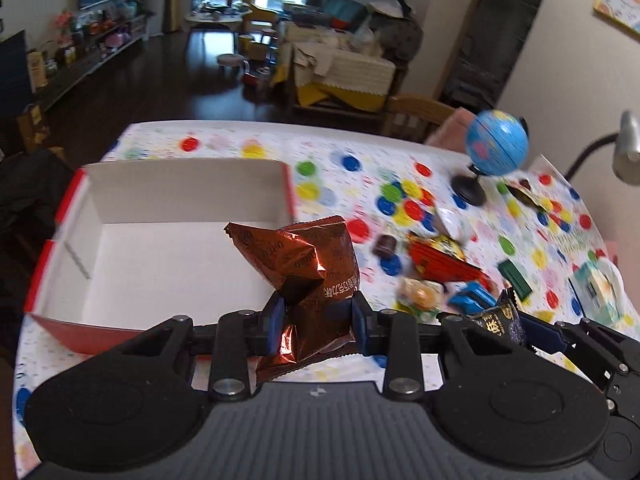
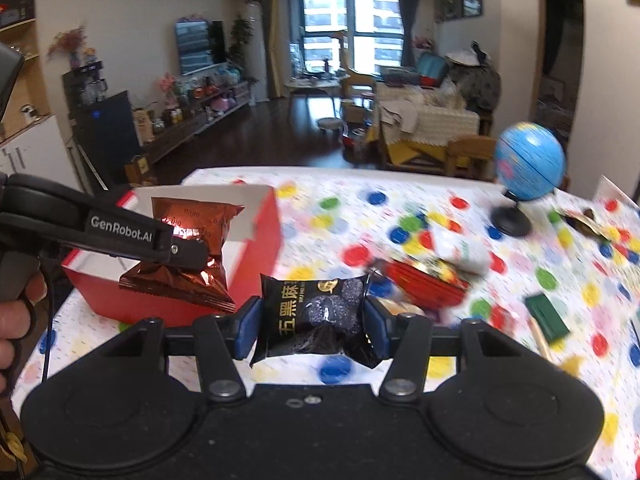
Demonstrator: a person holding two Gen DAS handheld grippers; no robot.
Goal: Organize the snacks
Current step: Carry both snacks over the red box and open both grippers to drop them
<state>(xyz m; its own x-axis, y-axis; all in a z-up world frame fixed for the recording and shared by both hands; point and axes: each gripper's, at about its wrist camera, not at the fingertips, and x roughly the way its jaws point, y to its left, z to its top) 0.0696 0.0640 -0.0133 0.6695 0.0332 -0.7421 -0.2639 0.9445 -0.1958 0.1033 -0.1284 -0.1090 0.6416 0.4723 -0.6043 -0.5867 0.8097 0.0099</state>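
My left gripper (image 1: 318, 320) is shut on a crumpled brown foil snack packet (image 1: 308, 264) and holds it above the near right corner of the red box (image 1: 72, 196) with a white inside. The packet (image 2: 188, 256) and left gripper (image 2: 192, 254) also show in the right wrist view, beside the box (image 2: 260, 248). My right gripper (image 2: 312, 326) is shut on a black snack packet (image 2: 312, 316) above the spotted tablecloth; this packet (image 1: 498, 320) shows at the left view's lower right. Several loose snacks (image 1: 436, 264) lie on the table right of the box.
A small blue globe (image 2: 528, 164) on a black stand sits at the table's far right. A green packet (image 2: 546, 316) and other wrappers lie near it. A tissue pack (image 1: 598, 292) lies at the right edge. A wooden chair (image 1: 416, 114) stands behind the table.
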